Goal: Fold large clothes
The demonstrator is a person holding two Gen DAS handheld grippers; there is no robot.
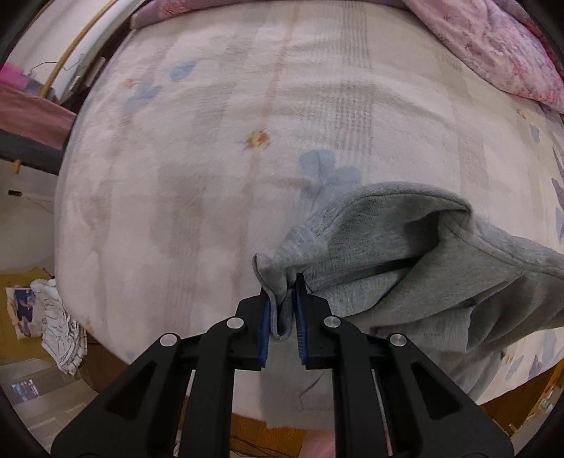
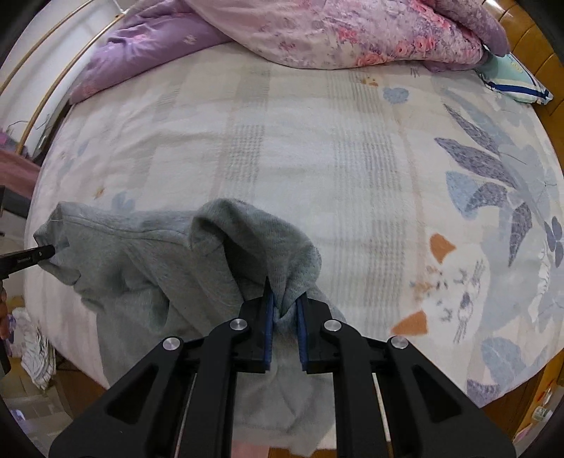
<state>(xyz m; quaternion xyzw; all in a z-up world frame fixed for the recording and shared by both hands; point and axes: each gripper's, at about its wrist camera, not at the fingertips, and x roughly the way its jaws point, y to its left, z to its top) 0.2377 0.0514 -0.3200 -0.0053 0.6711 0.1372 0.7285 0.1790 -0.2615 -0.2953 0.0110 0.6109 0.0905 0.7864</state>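
Note:
A grey sweatshirt-like garment (image 1: pixel 423 267) is held up over the near edge of a bed. My left gripper (image 1: pixel 283 303) is shut on one bunched corner of the garment, which stretches away to the right. My right gripper (image 2: pixel 284 306) is shut on another bunched part of the same grey garment (image 2: pixel 141 267), which stretches to the left and hangs down below the jaws. The tip of the left gripper (image 2: pixel 42 254) shows at the far left of the right wrist view, holding the garment's far corner.
The bed (image 2: pixel 317 158) has a pale checked blanket with blue leaf and flower prints. A pink and purple floral quilt (image 2: pixel 335 31) is heaped at the far end. A striped cloth (image 1: pixel 63 327) lies on the floor at left. A wooden bed frame (image 2: pixel 535 45) runs along the right.

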